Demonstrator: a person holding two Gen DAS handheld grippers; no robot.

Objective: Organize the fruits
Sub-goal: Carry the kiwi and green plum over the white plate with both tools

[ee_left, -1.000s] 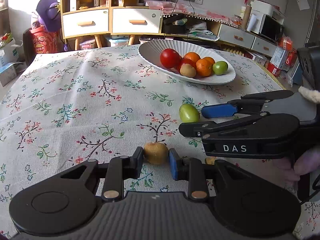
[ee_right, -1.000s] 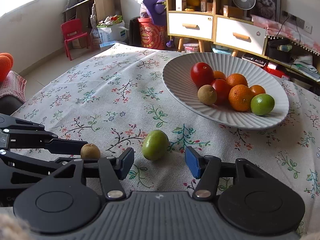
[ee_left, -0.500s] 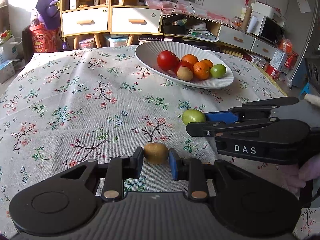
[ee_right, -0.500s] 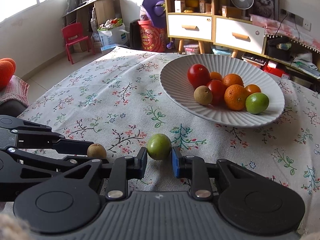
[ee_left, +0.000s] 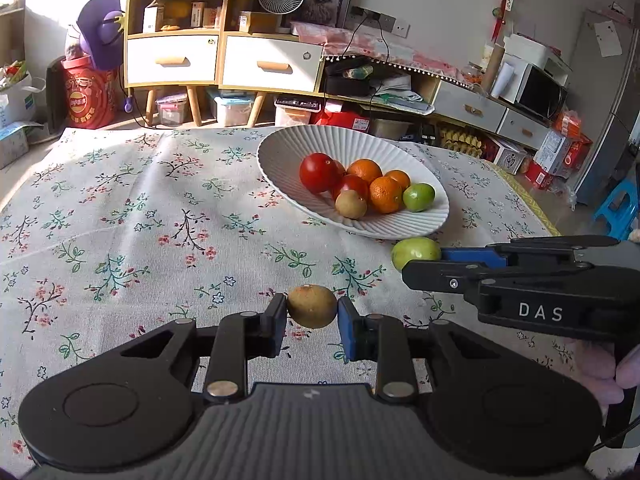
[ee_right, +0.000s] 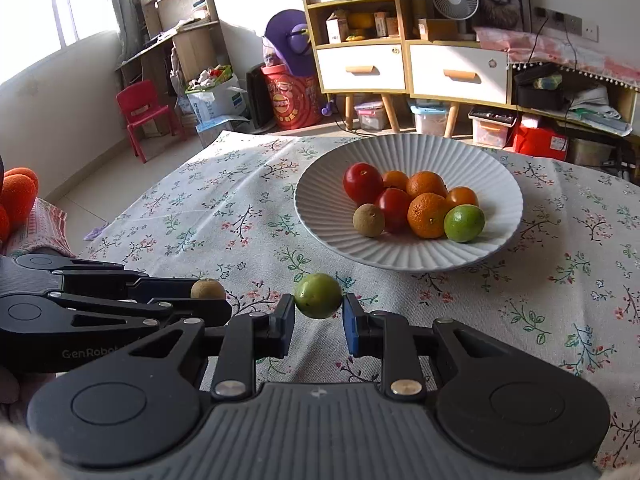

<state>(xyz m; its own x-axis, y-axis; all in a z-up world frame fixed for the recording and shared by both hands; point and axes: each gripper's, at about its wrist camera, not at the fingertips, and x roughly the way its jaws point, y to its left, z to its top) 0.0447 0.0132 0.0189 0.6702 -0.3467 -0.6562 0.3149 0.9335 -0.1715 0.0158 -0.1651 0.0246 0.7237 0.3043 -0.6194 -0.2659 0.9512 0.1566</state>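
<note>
My left gripper (ee_left: 312,314) is shut on a small brown kiwi-like fruit (ee_left: 312,306) and holds it above the floral tablecloth. My right gripper (ee_right: 319,312) is shut on a green fruit (ee_right: 318,295), also lifted off the cloth. In the left wrist view the green fruit (ee_left: 415,252) shows in the right gripper, just in front of the white ribbed plate (ee_left: 280,148). In the right wrist view the brown fruit (ee_right: 207,289) shows at left. The plate (ee_right: 508,184) holds tomatoes, oranges, a lime and a brown fruit.
The table has a floral cloth (ee_left: 120,220). Behind it stand a drawer cabinet (ee_left: 224,60), storage boxes and a red drum (ee_left: 86,98). A red child's chair (ee_right: 140,114) stands on the floor at far left.
The right gripper closed on the green fruit. Both grippers then lifted their fruits off the cloth and moved toward the plate.
</note>
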